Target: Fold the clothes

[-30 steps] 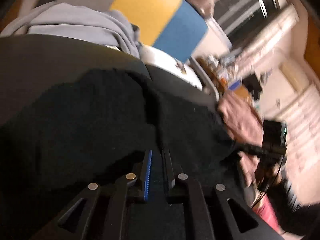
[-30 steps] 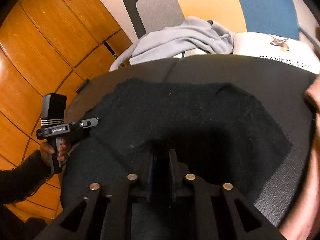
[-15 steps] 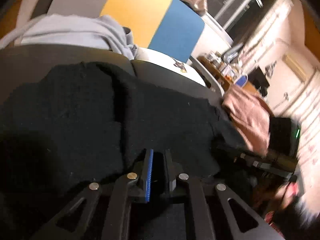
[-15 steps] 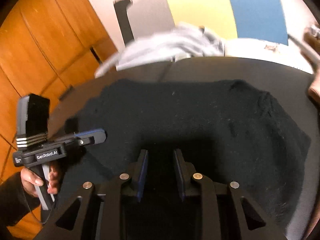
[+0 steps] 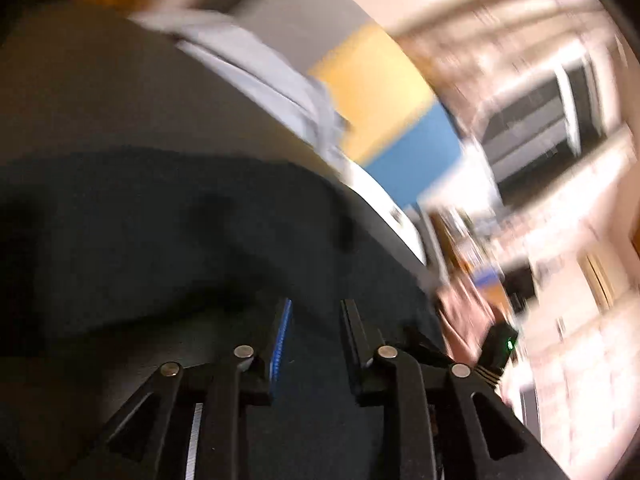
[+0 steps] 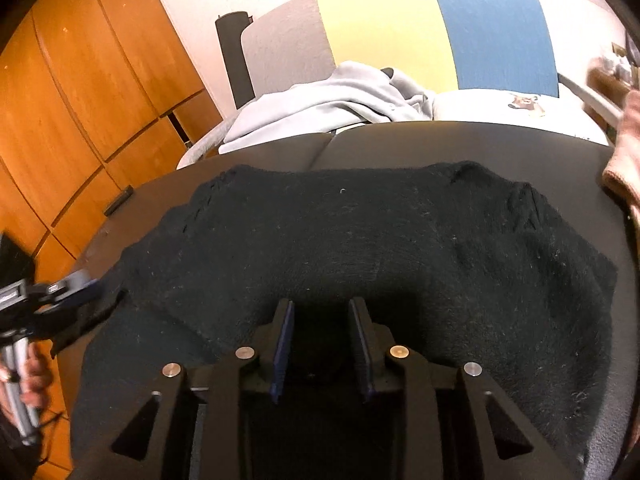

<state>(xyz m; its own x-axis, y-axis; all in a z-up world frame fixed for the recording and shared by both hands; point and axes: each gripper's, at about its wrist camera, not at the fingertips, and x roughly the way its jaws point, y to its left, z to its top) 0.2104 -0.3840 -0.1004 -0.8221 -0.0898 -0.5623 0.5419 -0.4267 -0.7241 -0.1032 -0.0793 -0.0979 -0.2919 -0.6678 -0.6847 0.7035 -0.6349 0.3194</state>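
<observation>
- I see a dark, round-edged table (image 6: 400, 140) carrying everything; a seam runs from its far edge toward the middle.
- A black knitted garment (image 6: 380, 248) lies spread flat across most of it, its far hem short of the far edge, its right corner near the right rim.
- Bare tabletop shows along the far side and at the near left.
- At the right rim a pink cloth (image 6: 624, 168) rests on the edge.
- From my left wrist camera, badly blurred, I make out the same dark table (image 5: 100, 92) with the black garment (image 5: 160, 232) lying on it.
</observation>
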